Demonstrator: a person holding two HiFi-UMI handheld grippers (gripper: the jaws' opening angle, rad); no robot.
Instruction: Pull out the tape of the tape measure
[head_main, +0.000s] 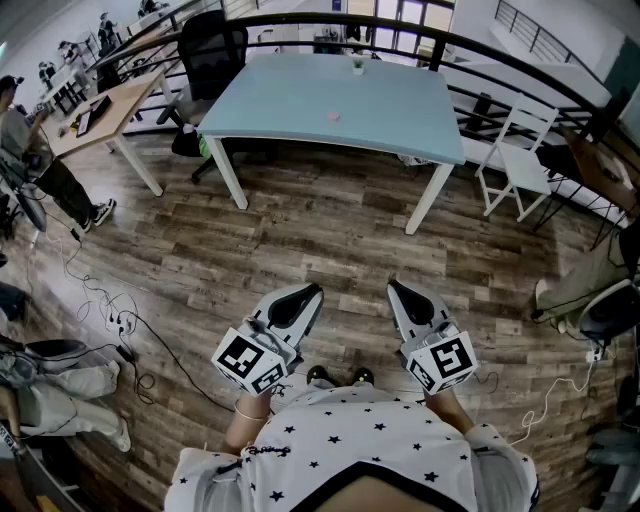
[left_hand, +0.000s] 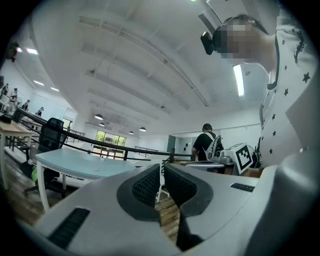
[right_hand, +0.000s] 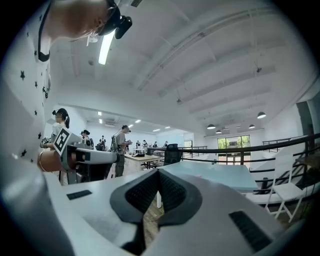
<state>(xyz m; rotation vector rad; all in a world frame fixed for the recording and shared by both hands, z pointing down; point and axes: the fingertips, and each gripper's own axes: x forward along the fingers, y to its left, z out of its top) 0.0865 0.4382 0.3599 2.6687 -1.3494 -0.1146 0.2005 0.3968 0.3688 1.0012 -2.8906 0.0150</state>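
No tape measure is plainly recognisable in any view. A small pinkish object (head_main: 333, 116) lies on the light blue table (head_main: 300, 100), well ahead of me; I cannot tell what it is. My left gripper (head_main: 313, 290) and right gripper (head_main: 393, 286) are held close to my body over the wooden floor, far short of the table. Both are shut with nothing between the jaws. In the left gripper view the left gripper (left_hand: 162, 170) points past the table (left_hand: 75, 165). Its ridged pads meet, and so do those of the right gripper (right_hand: 158, 175) in the right gripper view.
A black office chair (head_main: 210, 50) stands at the table's far left and a white chair (head_main: 515, 150) at its right. A dark railing (head_main: 520, 70) runs behind. Cables (head_main: 110, 310) trail over the floor at left, near a wooden desk (head_main: 100, 110) and a person (head_main: 30, 150).
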